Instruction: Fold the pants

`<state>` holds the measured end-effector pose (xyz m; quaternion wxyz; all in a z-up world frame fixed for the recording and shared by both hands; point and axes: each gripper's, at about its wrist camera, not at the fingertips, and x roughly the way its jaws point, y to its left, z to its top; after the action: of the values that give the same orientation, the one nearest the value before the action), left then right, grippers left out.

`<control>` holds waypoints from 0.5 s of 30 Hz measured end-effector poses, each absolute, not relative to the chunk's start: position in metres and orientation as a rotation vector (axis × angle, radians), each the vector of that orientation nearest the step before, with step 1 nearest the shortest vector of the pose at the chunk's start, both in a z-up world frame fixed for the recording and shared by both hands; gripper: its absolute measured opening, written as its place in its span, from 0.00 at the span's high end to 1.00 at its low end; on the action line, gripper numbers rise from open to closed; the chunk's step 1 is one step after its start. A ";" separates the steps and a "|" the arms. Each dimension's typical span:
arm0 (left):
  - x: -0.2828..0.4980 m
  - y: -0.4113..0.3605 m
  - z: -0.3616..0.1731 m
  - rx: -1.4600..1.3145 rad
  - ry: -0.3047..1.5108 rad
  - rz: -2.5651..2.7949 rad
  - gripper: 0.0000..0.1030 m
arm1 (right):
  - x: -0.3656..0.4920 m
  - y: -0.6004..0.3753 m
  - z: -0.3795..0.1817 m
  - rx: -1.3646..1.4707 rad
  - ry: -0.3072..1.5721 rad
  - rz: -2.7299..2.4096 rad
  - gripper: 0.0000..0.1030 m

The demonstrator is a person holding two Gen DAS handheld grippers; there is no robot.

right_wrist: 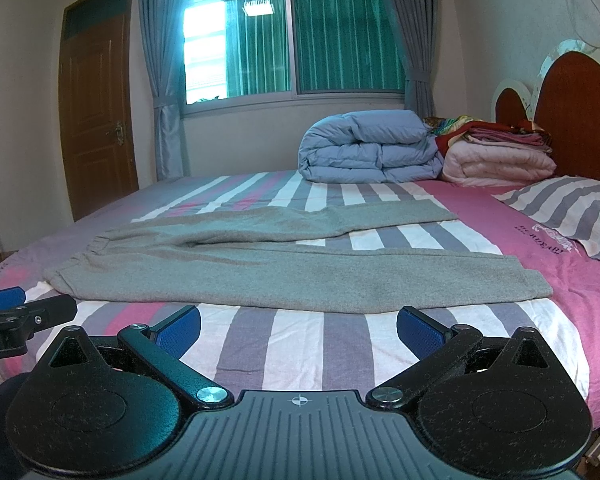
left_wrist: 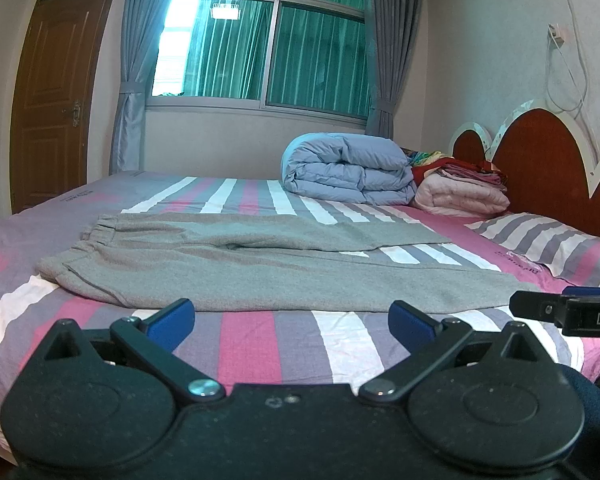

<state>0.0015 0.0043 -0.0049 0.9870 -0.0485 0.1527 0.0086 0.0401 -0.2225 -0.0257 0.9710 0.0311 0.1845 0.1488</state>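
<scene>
Grey sweatpants (left_wrist: 236, 268) lie spread flat on the striped bed, waistband at the left, both legs running right; they also show in the right wrist view (right_wrist: 228, 264). My left gripper (left_wrist: 292, 320) is open and empty, just short of the near leg's front edge. My right gripper (right_wrist: 298, 326) is open and empty, also just short of the near leg, toward its cuff (right_wrist: 256, 284). Each gripper's tip shows at the edge of the other's view: the right one (left_wrist: 556, 308) and the left one (right_wrist: 24, 312).
The bed (left_wrist: 256, 340) has a pink, white and grey striped sheet. A folded blue duvet (left_wrist: 348, 172), a pink quilt (left_wrist: 464, 196) with folded cloths and a striped pillow (left_wrist: 548, 240) sit by the headboard (left_wrist: 556, 168). A door (left_wrist: 48, 108) and window are behind.
</scene>
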 end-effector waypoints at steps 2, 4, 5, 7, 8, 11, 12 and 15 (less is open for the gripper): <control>0.002 0.006 -0.006 -0.098 0.306 0.020 0.06 | 0.040 -0.223 -0.026 0.062 0.373 0.300 0.00; 0.001 0.006 -0.005 -0.099 0.308 0.021 0.06 | 0.040 -0.223 -0.026 0.062 0.372 0.300 0.00; 0.001 0.007 -0.005 -0.100 0.308 0.023 0.06 | 0.040 -0.223 -0.026 0.061 0.373 0.300 0.00; 0.000 0.008 -0.004 -0.102 0.307 0.023 0.06 | 0.040 -0.223 -0.026 0.062 0.374 0.300 0.00; 0.000 0.009 -0.004 -0.102 0.305 0.023 0.06 | 0.040 -0.222 -0.026 0.063 0.375 0.300 0.00; -0.001 0.010 -0.002 -0.108 0.303 0.025 0.06 | 0.040 -0.224 -0.025 0.059 0.378 0.302 0.00; -0.001 0.011 -0.001 -0.113 0.303 0.026 0.06 | 0.040 -0.225 -0.025 0.060 0.384 0.302 0.00; 0.000 0.021 0.007 -0.124 0.302 0.046 0.06 | 0.047 -0.232 -0.028 0.071 0.407 0.321 0.00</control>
<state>0.0003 0.0207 0.0072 0.9865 -0.0619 0.1501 0.0228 0.0472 -0.2316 -0.0275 0.9659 0.0351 0.2014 0.1586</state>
